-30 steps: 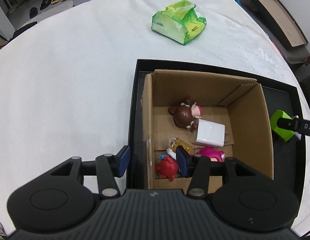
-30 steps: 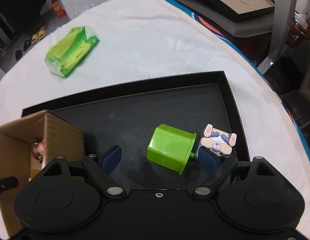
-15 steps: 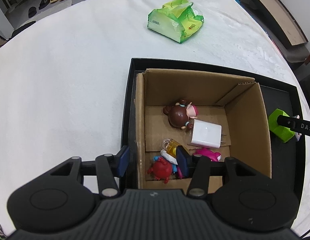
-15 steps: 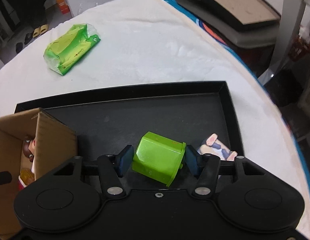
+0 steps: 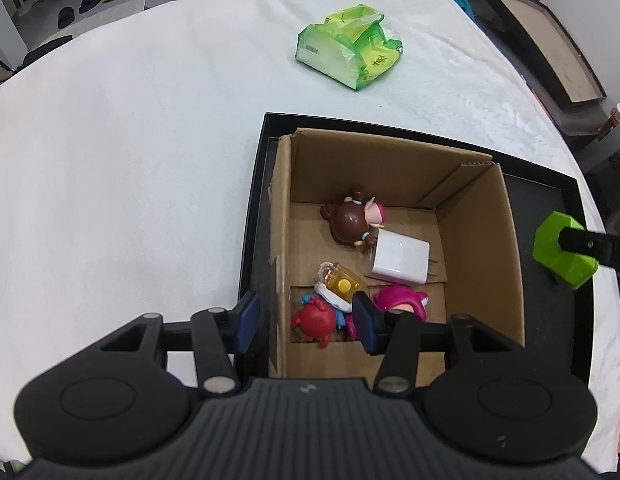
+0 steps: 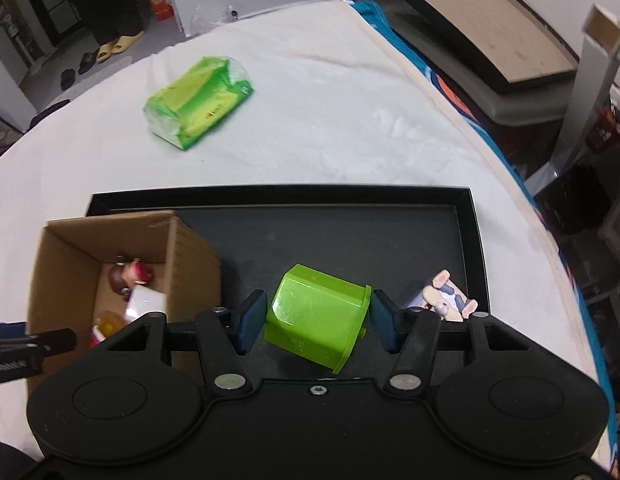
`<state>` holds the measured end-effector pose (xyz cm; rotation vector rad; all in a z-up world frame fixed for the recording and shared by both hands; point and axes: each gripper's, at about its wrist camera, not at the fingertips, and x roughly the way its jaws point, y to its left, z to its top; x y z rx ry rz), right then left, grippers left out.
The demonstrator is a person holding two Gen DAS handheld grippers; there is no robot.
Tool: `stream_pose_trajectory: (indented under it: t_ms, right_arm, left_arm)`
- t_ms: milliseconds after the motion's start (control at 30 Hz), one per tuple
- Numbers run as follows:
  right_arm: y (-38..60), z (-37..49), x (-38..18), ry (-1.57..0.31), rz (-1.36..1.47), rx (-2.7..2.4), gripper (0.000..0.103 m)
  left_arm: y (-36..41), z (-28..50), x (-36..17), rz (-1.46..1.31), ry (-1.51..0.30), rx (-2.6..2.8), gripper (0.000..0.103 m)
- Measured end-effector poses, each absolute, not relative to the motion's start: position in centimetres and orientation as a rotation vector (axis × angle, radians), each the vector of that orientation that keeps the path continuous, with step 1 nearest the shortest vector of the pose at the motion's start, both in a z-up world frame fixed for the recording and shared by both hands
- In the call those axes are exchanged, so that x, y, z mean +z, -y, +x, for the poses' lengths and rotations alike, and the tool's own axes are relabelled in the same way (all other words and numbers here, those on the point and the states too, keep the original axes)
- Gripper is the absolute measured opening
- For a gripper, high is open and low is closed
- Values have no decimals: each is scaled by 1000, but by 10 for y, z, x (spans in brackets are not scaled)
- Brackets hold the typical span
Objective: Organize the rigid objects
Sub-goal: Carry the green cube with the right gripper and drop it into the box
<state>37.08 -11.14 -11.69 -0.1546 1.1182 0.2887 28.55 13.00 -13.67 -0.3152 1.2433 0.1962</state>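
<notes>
My right gripper (image 6: 318,319) is shut on a green plastic cup (image 6: 310,312) that lies on its side, held just above the black tray (image 6: 278,194). The same cup (image 5: 558,256) shows at the right edge of the left wrist view. A small figurine (image 6: 446,300) lies on the tray to its right. My left gripper (image 5: 306,322) is open and straddles the left wall of the cardboard box (image 5: 478,248) without pressing it. Inside the box lie a brown-haired doll (image 5: 352,222), a white charger (image 5: 400,258), a red figure (image 5: 314,320) and a pink one (image 5: 402,298).
A green plastic packet (image 5: 350,52) lies on the white cloth beyond the tray. The cardboard box (image 6: 190,256) stands in the tray's left end. A framed board (image 6: 482,32) leans off the table's far right, where the table edge drops away.
My right gripper closed on the green cup and raised it off the tray, leaving the figurine behind. The left gripper has hardly moved at the box wall.
</notes>
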Motion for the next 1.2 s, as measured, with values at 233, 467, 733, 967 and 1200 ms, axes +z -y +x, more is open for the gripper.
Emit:
stream_pose_trajectory:
  t_ms: [233,467,733,967,1200]
  right_arm:
    - [88,362,-92,-1082,-185,313,55]
    - [56,348,-74,-1046,-212,353,55]
    - [16,337,-68,-1034,-237,403,55]
    - [-6,334,-75,-1025,-241,435,57]
    - [-8,336,-86,-1042,-249,408,63]
  left_arm:
    - [-134,272,-134,-338,-1231,177,49]
    - [-139,259,-137,-357,-1228,170,49]
    - [-137,252,-140,-369,-1223,129,49]
    - [-140,250,-139,-389,-1209,128,49]
    - [-146,249,-135,-402,-1160,147,43]
